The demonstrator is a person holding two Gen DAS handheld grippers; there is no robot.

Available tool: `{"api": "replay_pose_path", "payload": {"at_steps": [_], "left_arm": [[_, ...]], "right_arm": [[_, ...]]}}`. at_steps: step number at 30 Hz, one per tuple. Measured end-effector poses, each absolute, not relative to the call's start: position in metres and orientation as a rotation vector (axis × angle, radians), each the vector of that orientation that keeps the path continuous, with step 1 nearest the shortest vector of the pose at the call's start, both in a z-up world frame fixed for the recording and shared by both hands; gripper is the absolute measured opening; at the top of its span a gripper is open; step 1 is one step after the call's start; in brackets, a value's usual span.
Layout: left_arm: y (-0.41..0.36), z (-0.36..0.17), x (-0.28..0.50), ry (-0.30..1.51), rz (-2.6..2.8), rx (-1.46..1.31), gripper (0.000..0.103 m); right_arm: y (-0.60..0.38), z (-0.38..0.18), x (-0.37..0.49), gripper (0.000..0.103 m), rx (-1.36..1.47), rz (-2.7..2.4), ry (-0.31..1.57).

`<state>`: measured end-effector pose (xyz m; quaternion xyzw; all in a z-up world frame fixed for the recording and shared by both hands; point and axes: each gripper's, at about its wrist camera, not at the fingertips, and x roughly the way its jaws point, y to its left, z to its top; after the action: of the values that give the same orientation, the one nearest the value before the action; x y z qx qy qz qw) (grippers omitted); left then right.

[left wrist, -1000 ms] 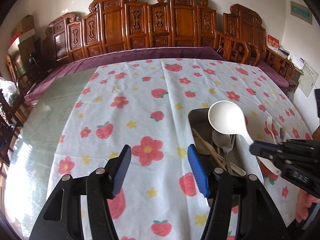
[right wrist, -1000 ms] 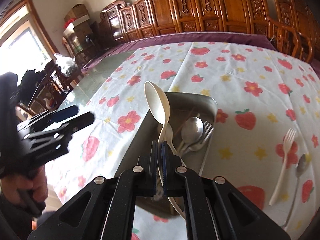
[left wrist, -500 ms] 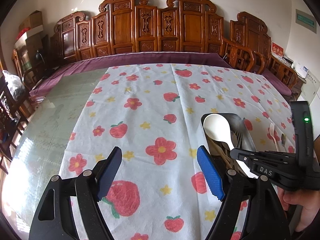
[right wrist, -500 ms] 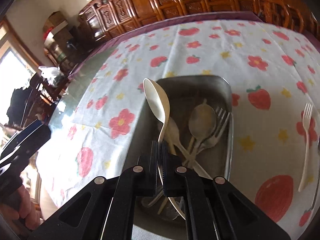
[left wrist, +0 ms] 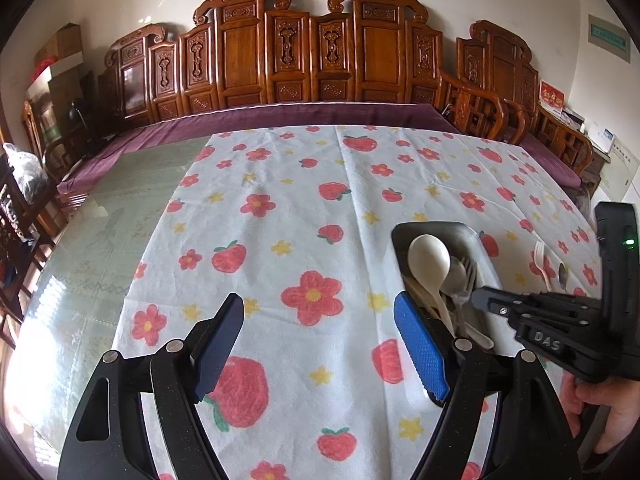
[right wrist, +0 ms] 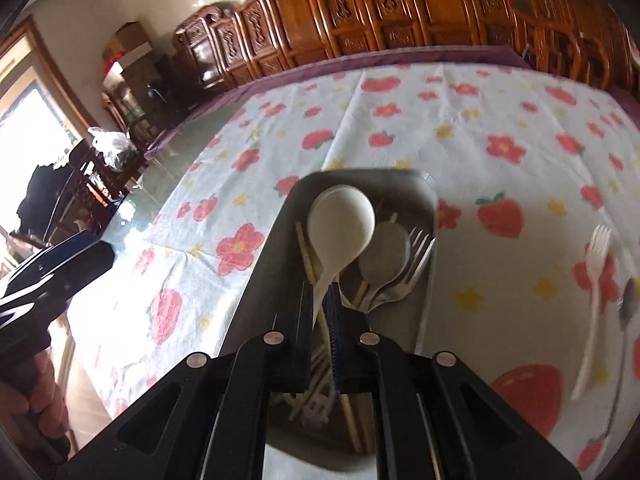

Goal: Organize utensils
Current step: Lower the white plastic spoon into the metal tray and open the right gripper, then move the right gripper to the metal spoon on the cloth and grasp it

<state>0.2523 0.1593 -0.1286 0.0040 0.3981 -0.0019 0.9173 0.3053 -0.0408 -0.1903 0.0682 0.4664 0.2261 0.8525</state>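
Observation:
A white plastic spoon [right wrist: 340, 228] lies bowl-up in the dark metal tray [right wrist: 360, 174], over a metal spoon [right wrist: 386, 252], forks [right wrist: 416, 256] and chopsticks [right wrist: 306, 256]. My right gripper [right wrist: 320, 288] hangs low over the tray's near part. Its jaws are opening, and the white spoon's handle is still between them with a slight gap showing. The left wrist view shows the same spoon [left wrist: 428, 260] in the tray [left wrist: 432, 226], with the right gripper [left wrist: 478, 300] beside it. My left gripper [left wrist: 318, 304] stands open and empty over the cloth, left of the tray.
A white plastic fork [right wrist: 596, 272] and a metal spoon [right wrist: 626, 312] lie on the strawberry-print cloth right of the tray. Carved wooden chairs [left wrist: 312, 48] line the table's far edge. A person's hand [left wrist: 608, 412] holds the right gripper at the lower right.
The right gripper lowered the white spoon into the tray. The spoon turned from edge-on to bowl-up, and a gap appeared at the jaws. The left gripper's jaws spread wider and stayed in place.

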Motion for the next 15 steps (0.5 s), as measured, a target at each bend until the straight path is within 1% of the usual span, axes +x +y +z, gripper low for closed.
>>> {"api": "replay_pose_path", "payload": {"at_steps": [3,6,7,11,15], "left_arm": [[0.145,-0.124,0.248,0.811,-0.025,0.012,0.074],[0.126,-0.12,0.244,0.805,-0.058,0.022,0.074],[0.12,-0.119,0.243,0.803,-0.068,0.028,0.074],[0.088,-0.115,0.24,0.794,-0.118,0.047,0.074],[0.055,-0.114,0.24,0.79,-0.165,0.072,0.074]], "right_arm": [[-0.061,-0.172,0.295,0.01,0.116,0.473,0.929],[-0.089,-0.158,0.286,0.015,0.078,0.439,0.881],[-0.098,-0.155,0.283,0.015,0.07,0.428,0.873],[-0.149,-0.155,0.273,0.015,0.014,0.349,0.855],[-0.202,-0.167,0.271,0.015,0.002,0.266,0.876]]}}
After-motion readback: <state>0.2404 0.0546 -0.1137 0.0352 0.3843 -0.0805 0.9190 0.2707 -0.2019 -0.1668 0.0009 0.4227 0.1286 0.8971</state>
